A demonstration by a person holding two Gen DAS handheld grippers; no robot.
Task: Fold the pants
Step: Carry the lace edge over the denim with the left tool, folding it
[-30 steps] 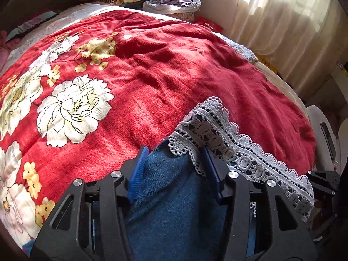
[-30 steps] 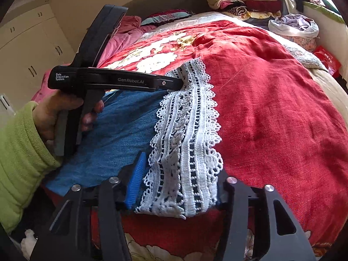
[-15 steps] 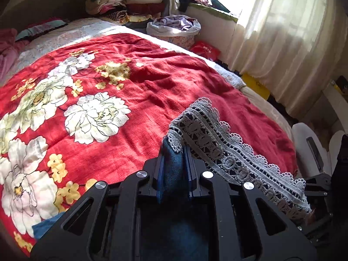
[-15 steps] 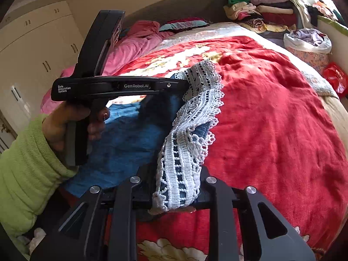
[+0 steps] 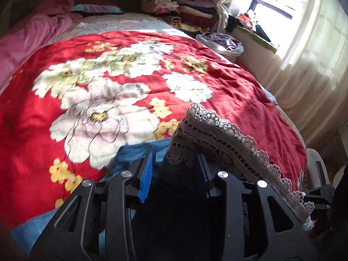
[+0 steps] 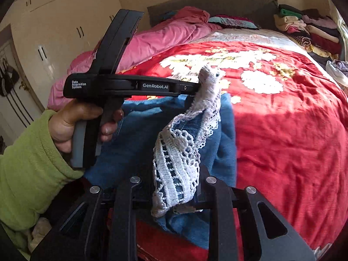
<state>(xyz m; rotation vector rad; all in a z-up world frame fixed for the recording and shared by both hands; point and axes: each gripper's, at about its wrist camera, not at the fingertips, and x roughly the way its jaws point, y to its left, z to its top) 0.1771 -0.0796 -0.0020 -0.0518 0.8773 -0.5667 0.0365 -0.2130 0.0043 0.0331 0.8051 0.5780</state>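
The pants are blue denim [image 6: 139, 130] with a wide white lace hem [image 6: 180, 163]. They lie on a red floral bedspread [image 6: 282, 130]. My right gripper [image 6: 174, 198] is shut on the near end of the lace hem and holds it above the bed. My left gripper [image 5: 176, 169] stands partly open around the far end of the hem [image 5: 219, 137], dark denim between its blue pads [image 5: 148, 171]. In the right wrist view the left gripper [image 6: 191, 89] meets the raised lace, held by a hand in a green sleeve [image 6: 32, 163].
A pink quilt [image 6: 165, 32] lies bunched at the head of the bed. Stacked folded clothes [image 5: 184, 15] and a white basket of laundry [image 5: 221, 43] stand at the far side near the curtained window [image 5: 304, 43]. Cream wardrobe doors [image 6: 54, 21] are to the left.
Both grippers closed on the lace hem and lifted it up and forward over the denim. The left gripper's jaws have since spread apart again; the right stays closed on the lace.
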